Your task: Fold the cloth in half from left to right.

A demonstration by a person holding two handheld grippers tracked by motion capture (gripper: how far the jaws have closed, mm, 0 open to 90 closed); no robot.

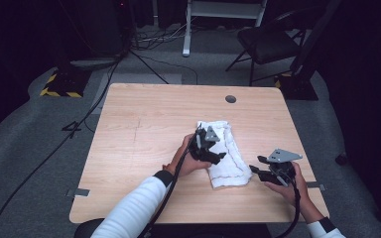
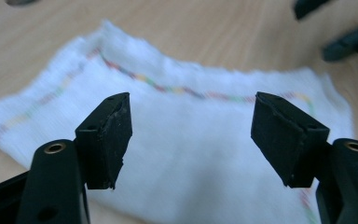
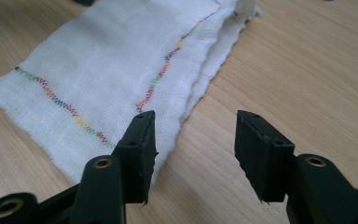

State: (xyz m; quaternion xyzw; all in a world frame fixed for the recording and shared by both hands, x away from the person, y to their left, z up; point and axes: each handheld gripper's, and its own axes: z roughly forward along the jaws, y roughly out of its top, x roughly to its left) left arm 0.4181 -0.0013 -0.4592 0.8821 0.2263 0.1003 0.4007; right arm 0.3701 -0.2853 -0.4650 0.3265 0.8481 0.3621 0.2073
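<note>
Hovering released, the left gripper (image 1: pixel 209 145) and right gripper (image 1: pixel 265 168) flank the folded white cloth with coloured stitching (image 1: pixel 225 154), right of centre on the light wooden surface (image 1: pixel 139 144); pinch its four-o'clock edge squarely.

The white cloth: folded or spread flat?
Folded: the white cloth shows stacked layers along its edge in the right gripper view, forming a narrow strip.

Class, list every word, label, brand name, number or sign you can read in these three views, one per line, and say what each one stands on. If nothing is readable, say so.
None: no readable words, numbers, labels or brand names in any view.
The cloth carries only multicoloured zigzag stitching, no lettering.
The yellow and black hazard stripes on the floor are a warning marking, with no text.
</note>
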